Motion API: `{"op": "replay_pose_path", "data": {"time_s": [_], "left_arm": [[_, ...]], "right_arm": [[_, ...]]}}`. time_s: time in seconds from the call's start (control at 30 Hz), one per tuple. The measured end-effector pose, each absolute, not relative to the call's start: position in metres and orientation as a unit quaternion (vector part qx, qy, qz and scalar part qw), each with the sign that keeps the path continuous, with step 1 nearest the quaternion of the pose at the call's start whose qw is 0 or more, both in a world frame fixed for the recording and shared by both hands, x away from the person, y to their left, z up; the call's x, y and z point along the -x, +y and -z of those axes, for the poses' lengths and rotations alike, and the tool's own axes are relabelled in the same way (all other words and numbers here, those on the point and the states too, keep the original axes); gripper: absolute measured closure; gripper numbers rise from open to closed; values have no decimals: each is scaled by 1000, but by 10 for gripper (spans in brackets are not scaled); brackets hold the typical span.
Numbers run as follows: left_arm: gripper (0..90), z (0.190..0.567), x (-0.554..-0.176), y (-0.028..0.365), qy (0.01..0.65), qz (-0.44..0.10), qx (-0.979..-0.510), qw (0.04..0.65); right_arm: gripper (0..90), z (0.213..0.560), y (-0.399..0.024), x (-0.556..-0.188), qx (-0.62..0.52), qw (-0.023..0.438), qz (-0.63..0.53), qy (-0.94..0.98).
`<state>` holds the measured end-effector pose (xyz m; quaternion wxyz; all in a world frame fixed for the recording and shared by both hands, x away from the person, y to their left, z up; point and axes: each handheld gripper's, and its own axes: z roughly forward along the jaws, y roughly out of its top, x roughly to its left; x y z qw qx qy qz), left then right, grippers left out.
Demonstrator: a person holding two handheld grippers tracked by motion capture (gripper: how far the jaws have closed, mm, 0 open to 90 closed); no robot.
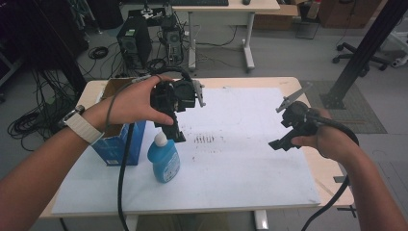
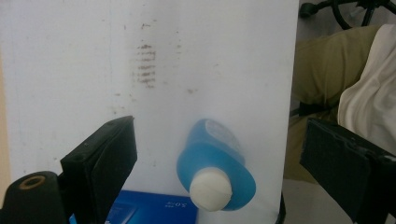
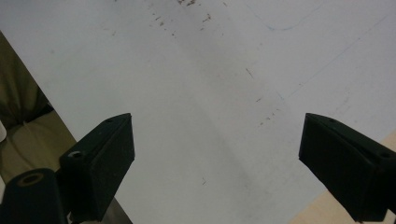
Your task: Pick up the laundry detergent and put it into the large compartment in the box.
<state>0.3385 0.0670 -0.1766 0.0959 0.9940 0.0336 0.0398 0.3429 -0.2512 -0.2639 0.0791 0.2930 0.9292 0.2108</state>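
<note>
A blue bottle (image 1: 164,160) with a white cap stands upright on the white sheet (image 1: 231,163), just right of a blue carton (image 1: 118,144). My left gripper (image 1: 175,132) hangs directly above the bottle, pointing down, jaws open. In the left gripper view the bottle (image 2: 215,168) sits below and between the two wide-apart jaws, untouched by either. My right gripper (image 1: 281,143) hovers over the right part of the sheet, open, with nothing between its jaws. The right gripper view looks down on the bare sheet (image 3: 201,93).
The blue carton with an open brown top stands at the table's left edge. Faint dark smudges (image 1: 207,139) mark the sheet's middle. Beyond the table lie a computer tower (image 1: 133,42), cables, a desk and an office chair (image 1: 358,55).
</note>
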Motion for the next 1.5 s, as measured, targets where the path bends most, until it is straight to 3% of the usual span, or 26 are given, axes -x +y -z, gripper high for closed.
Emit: {"op": "replay_pose_path", "data": {"time_s": [1.5], "left_arm": [[91, 159, -329, 69, 91, -64, -989, 101]], "right_arm": [[107, 265, -247, -345, -285, 77, -212, 932]]}}
